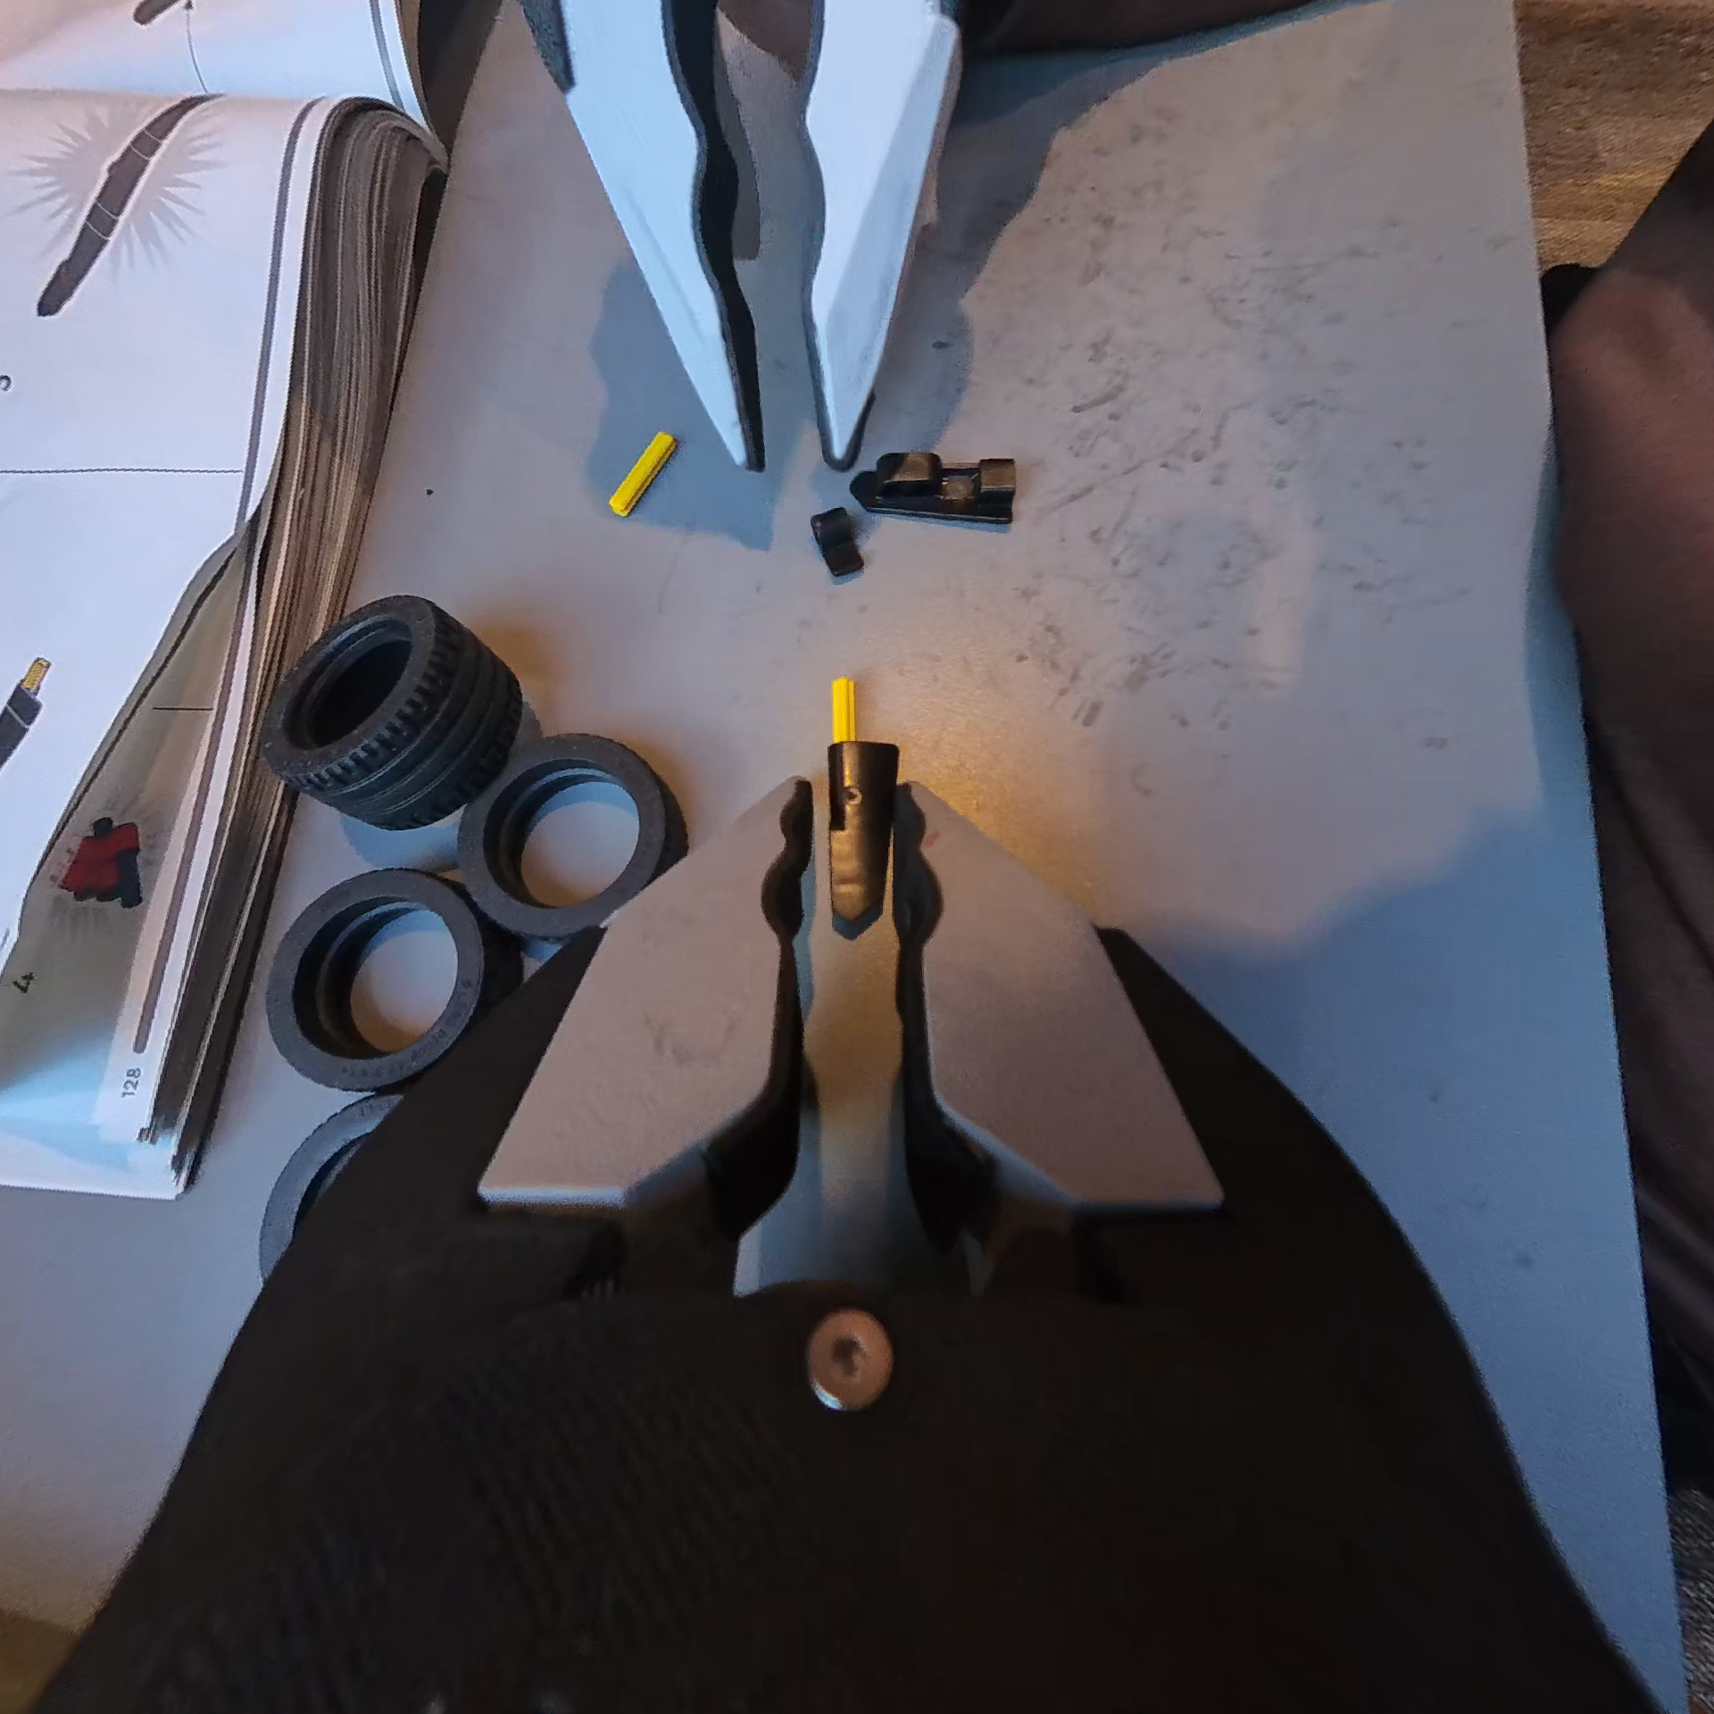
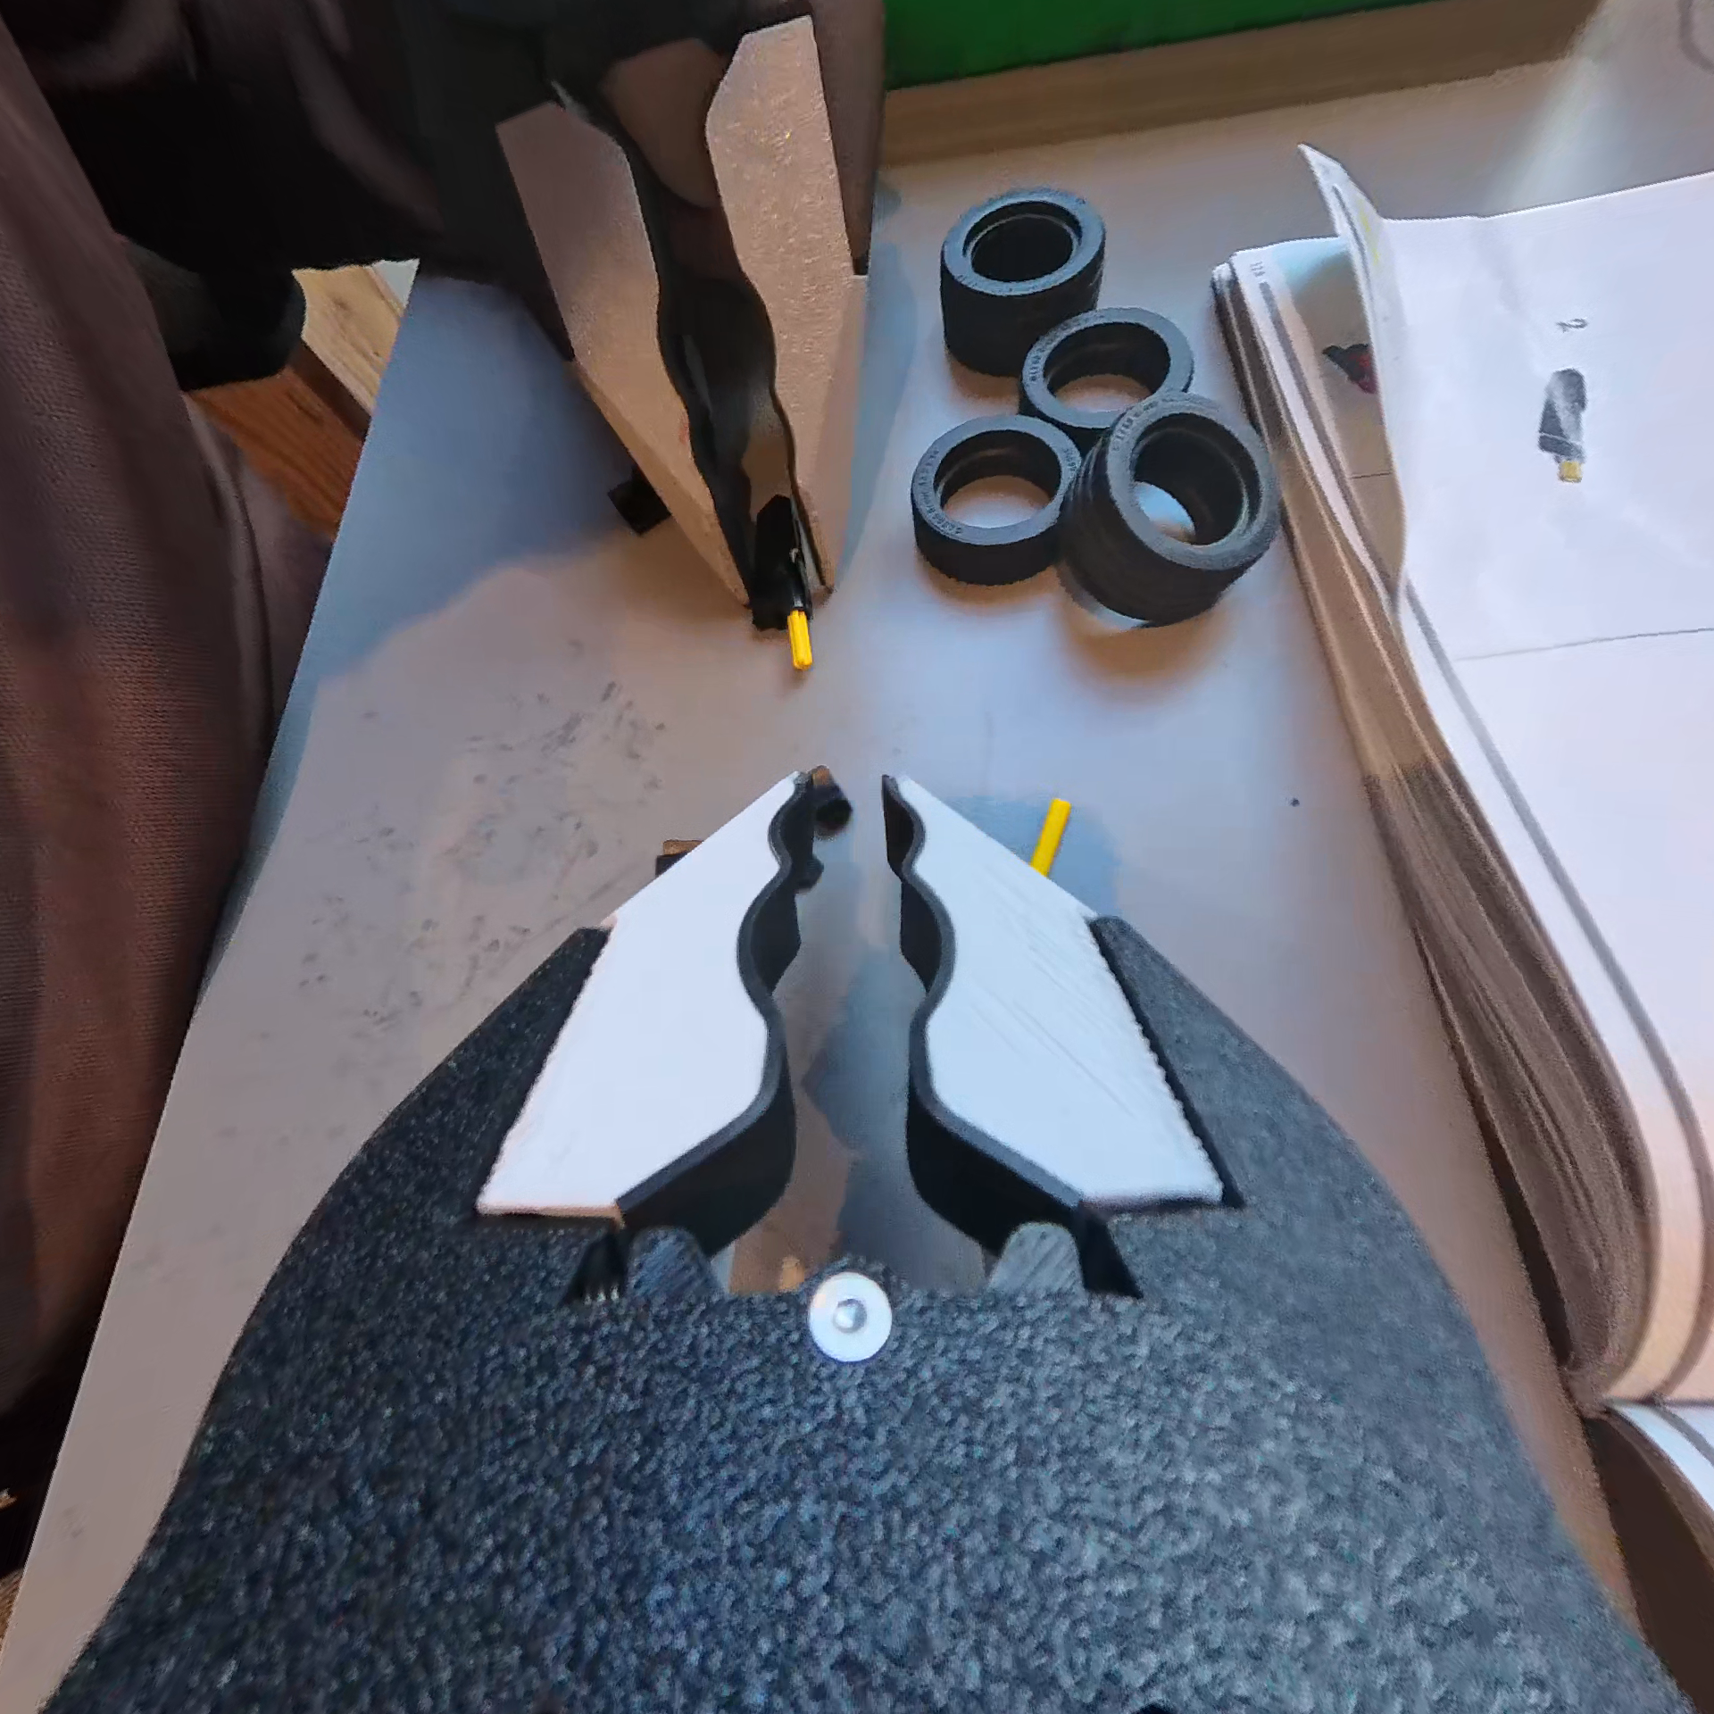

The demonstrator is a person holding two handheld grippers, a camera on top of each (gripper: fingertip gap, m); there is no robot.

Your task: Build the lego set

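Grey worktop (image 1: pixel 1252 464) carries 4 tyres (image 1: pixel 394 709). Left tongs (image 1: pixel 853 798) pinch a black connector (image 1: pixel 861 825) with its yellow axle (image 1: pixel 842 709); right tongs (image 2: pixel 849 788) hang empty, slightly parted, over a loose axle (image 1: pixel 643 473). Light grip risks twisting.

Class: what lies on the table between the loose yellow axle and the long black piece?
In the left wrist view, the right gripper's tips come down between the yellow axle and the long black piece; nothing else lies there.
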